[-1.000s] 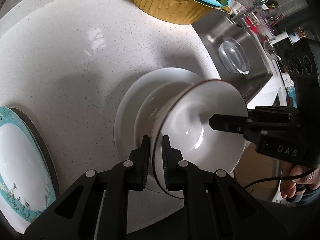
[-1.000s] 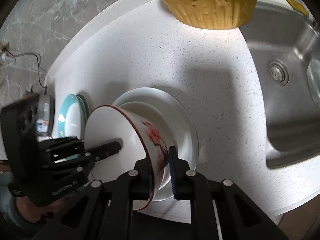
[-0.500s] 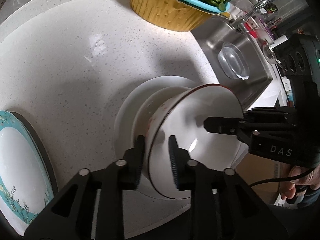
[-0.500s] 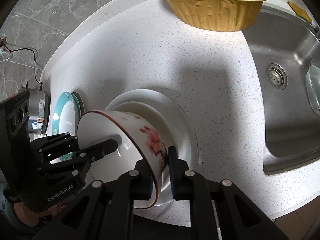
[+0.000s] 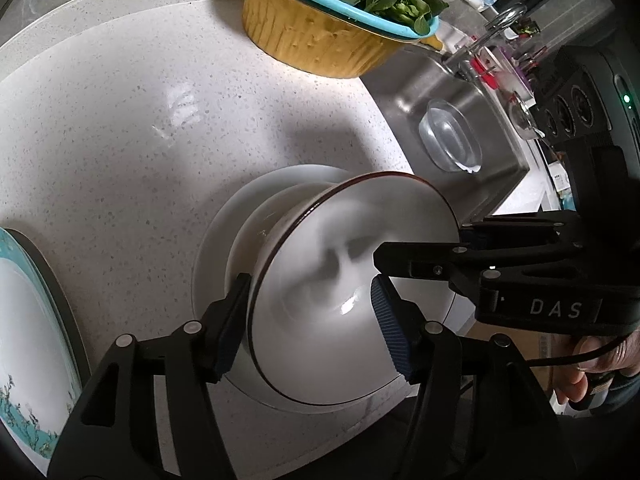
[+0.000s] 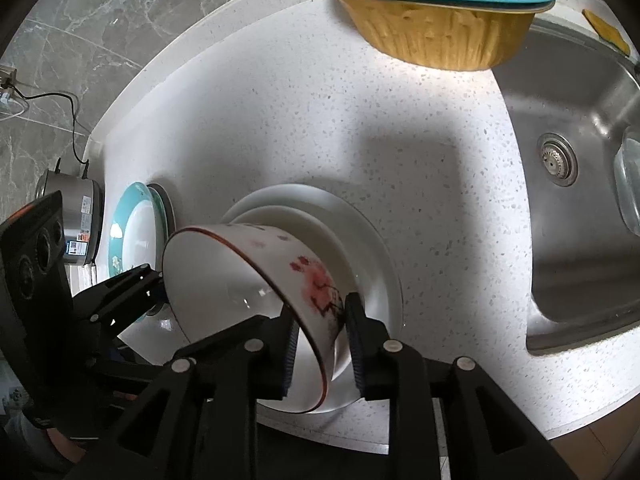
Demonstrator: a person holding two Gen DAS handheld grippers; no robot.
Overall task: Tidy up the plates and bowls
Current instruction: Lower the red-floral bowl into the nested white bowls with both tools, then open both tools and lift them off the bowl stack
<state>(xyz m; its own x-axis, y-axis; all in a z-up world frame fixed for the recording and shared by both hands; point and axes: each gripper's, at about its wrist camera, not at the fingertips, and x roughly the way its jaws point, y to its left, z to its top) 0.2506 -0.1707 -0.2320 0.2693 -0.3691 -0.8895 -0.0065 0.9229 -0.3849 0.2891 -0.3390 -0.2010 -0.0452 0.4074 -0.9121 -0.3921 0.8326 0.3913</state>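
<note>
left wrist view: tilted bowl being let go onto stacked plates

left wrist view shows a white ceramic bowl with a thin red rim [image 5: 352,292] leaning on its side over a stack of plain white round plates [image 5: 224,248] on a speckled white stone counter [image 5: 120,120]. the left gripper [image 5: 312,328] straddles the bowl's near rim and its jaws are opening; the ribbed blue pads stand clear of the china on the inner side, so it no longer pinches. the right gripper [image 6: 320,340] sits at the opposite rim, seen best in the right wrist view, with one finger inside the bowl and one outside by the red flower print. its jaws are opening too, though they remain close around the wall; whether the pads press is hard to tell.

the bowl is not level. its foot rests in the top plate while its mouth faces the left gripper.

risk, as a judgement: with both grips loosening while the bowl leans, it may rock, roll off the stack toward the counter edge, or clatter and chip the plates. a finger pulled out at an angle could catch the rim and drag it.
</note>
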